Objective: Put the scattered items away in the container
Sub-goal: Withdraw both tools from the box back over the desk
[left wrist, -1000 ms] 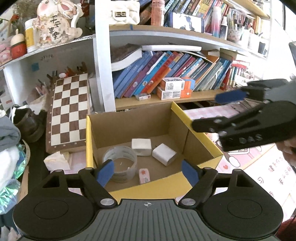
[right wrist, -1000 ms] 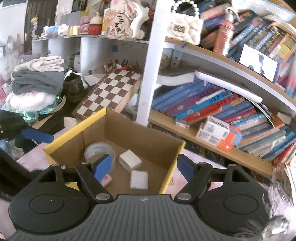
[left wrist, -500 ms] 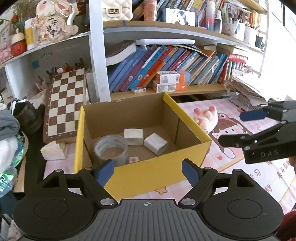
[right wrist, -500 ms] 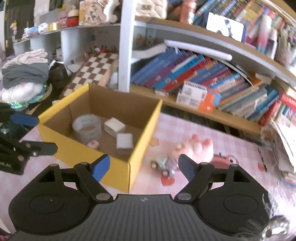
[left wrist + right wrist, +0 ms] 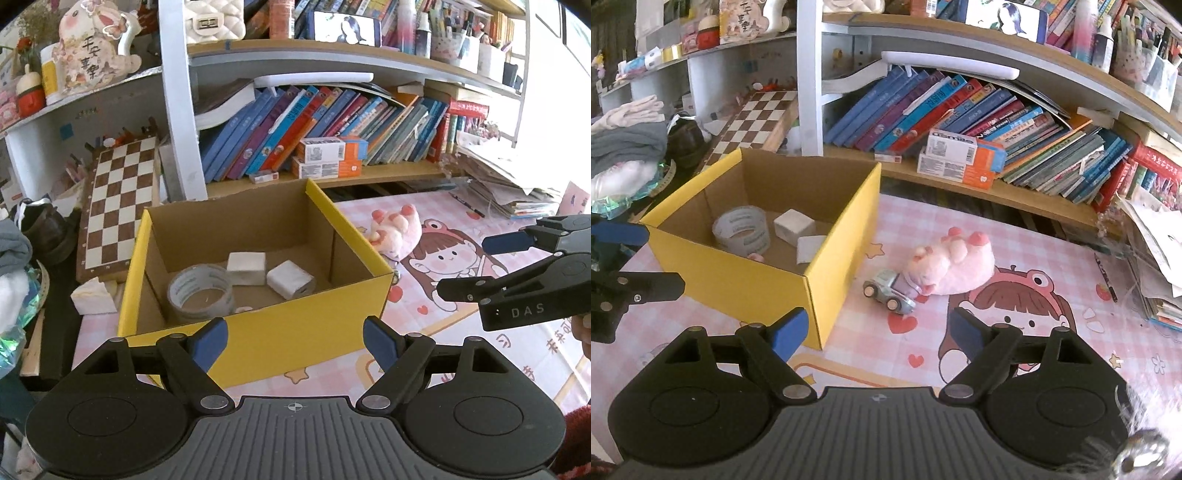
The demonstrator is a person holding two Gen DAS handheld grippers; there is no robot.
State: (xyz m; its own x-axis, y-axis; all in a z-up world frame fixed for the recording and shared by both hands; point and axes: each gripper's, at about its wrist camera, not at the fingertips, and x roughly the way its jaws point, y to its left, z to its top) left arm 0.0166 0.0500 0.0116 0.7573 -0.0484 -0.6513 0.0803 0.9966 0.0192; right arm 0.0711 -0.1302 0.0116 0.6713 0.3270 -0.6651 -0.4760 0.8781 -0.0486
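Both grippers are withdrawing from above the yellow cardboard box (image 5: 314, 325). The left gripper (image 5: 295, 338) is now standing before the box's near wall, where a second ago its fingers were framing the box interior. The right gripper (image 5: 875, 328) is backing away and swinging to the right of the box; its jaws have just been opening, with nothing between them. The pink plush toy (image 5: 945, 266) and the toy car (image 5: 888, 293), out of sight earlier, are now lying ahead of its fingertips.
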